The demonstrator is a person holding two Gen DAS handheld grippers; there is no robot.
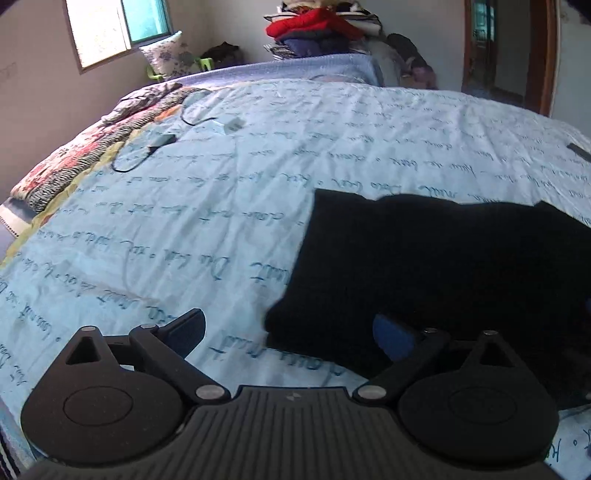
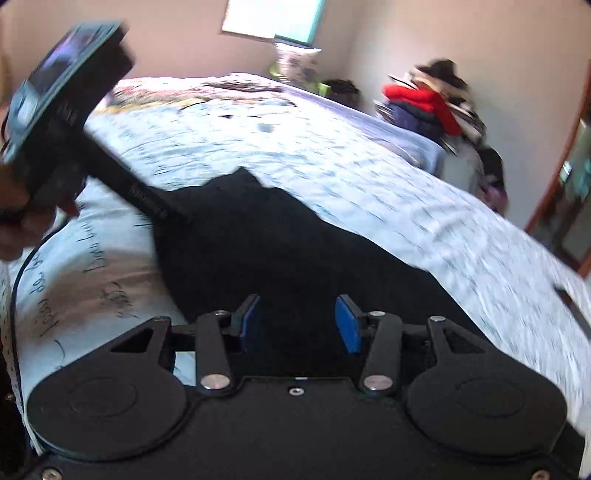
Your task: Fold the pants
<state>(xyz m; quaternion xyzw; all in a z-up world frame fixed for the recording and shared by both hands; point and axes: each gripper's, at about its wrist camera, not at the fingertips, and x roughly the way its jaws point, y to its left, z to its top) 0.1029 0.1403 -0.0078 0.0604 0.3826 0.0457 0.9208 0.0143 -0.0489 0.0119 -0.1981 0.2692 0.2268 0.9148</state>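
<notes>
Black pants [image 1: 424, 266] lie flat on a light blue bedspread [image 1: 221, 184] with script print. In the left wrist view my left gripper [image 1: 291, 332] is wide open just above the pants' near left edge, holding nothing. In the right wrist view the pants [image 2: 277, 251] stretch away from my right gripper [image 2: 299, 325], which is open over the dark cloth with blue pads [image 2: 349, 325] apart. The left gripper's body [image 2: 62, 110] shows at upper left of that view, its front end over the pants' left side.
A folded patterned quilt [image 1: 85, 155] lies along the bed's left edge. Cables and small chargers [image 1: 162, 140] lie at the far left. A pile of clothes with a red jacket [image 1: 314, 26] stands beyond the bed. A doorway [image 1: 509, 55] is at right.
</notes>
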